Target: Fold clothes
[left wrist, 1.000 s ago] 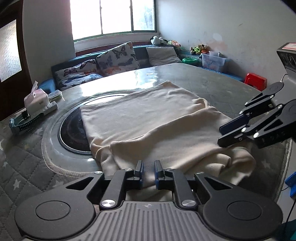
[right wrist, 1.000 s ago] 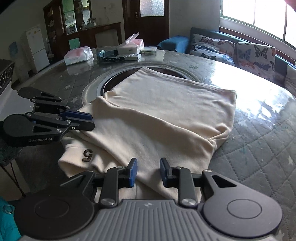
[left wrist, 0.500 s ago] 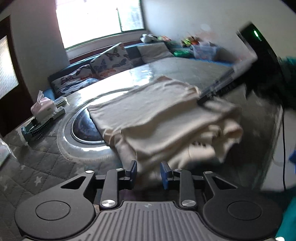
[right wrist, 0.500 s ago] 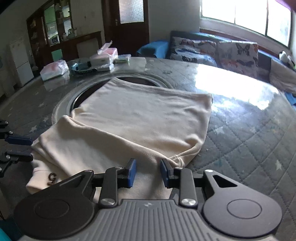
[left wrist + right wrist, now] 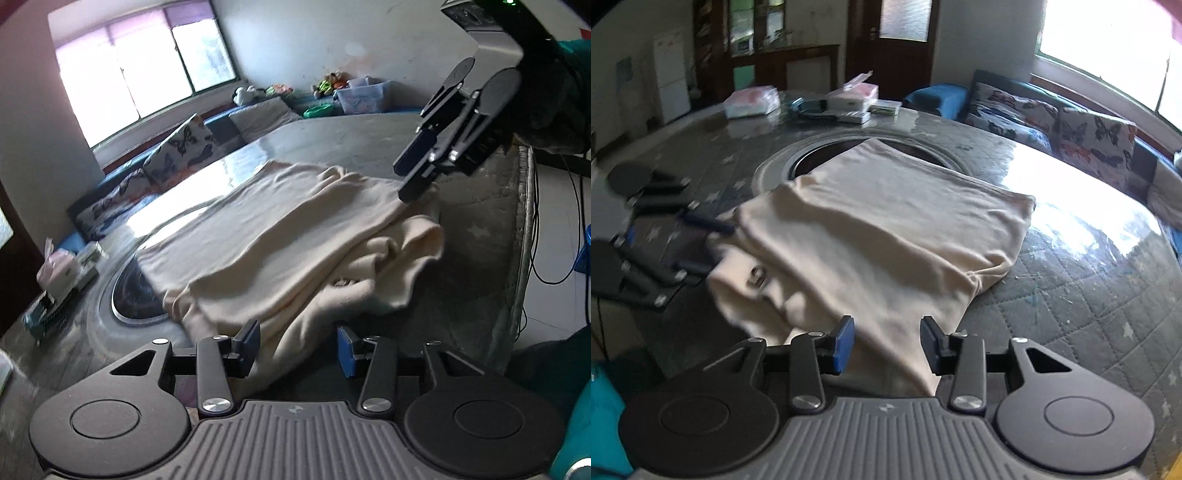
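Cream garment [image 5: 295, 236] lying part-folded on the round quilted table [image 5: 1089, 295], one end over the dark centre ring [image 5: 133, 295], the near edge bunched toward the table's rim. Left gripper [image 5: 298, 349] low at the near hem, jaws just widened, cloth lying between the pads but not pinched: released. Right gripper [image 5: 886, 345] likewise just widened, hem between its pads, nothing clamped. Judged as a let-go after laying a fold, both tools kept low over the hem so the layer settles flat. Thick loose bundle at one corner, probably needing smoothing. Tissue boxes [image 5: 751, 101] well apart at the far side, out of the way.
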The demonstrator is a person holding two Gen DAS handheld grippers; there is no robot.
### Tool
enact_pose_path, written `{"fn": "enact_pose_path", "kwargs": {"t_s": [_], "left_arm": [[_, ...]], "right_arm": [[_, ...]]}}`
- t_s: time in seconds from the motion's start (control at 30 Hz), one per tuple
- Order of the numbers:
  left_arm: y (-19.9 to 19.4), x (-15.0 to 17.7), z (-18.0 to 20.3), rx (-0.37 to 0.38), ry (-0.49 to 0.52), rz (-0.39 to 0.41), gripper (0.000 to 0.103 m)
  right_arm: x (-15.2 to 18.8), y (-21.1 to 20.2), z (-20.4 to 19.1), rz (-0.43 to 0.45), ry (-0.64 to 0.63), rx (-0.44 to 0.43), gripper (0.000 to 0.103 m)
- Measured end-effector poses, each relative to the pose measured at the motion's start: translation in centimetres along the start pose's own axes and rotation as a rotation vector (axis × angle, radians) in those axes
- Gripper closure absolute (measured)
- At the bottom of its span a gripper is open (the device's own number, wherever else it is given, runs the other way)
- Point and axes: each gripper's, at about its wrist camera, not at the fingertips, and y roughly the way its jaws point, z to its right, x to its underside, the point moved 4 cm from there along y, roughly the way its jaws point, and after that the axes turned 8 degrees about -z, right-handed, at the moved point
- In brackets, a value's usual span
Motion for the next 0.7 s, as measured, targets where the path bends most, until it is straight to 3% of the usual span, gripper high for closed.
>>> {"fn": "enact_pose_path", "kwargs": {"t_s": [0.1,0.17,0.27,0.33,0.5,0.7], "left_arm": [[0.2,-0.2,0.6,0.015,0.030,0.019,0.065],[0.2,-0.3,0.8,0.026,0.036,0.028,0.083],[0.3,-0.5,0.2,0.034,-0.004,0.032,0.091],[0.2,-1.0,-0.7,0.048,-0.059,0.037,0.091],[0.1,-2.4,-2.7,0.072,-0.160,0.052,0.092],[1.1,-3.4,-4.1,0.084,-0.225,0.039,0.092]], "right_arm": [[0.6,-0.7,-0.8,-0.002,-0.056,0.007,0.060],[1.1,-1.1,-1.4,-0.006,-0.103,0.014,0.056],[1.8,-1.2,-2.3,-0.012,-0.180,0.014,0.055],[2.0,-1.1,-2.8,-0.006,-0.224,0.022,0.050],[1.7,-0.1,-3.9,0.031,-0.276,0.025,0.047],[0.3,1.8,-4.0,0.084,-0.266,0.025,0.051]]}}
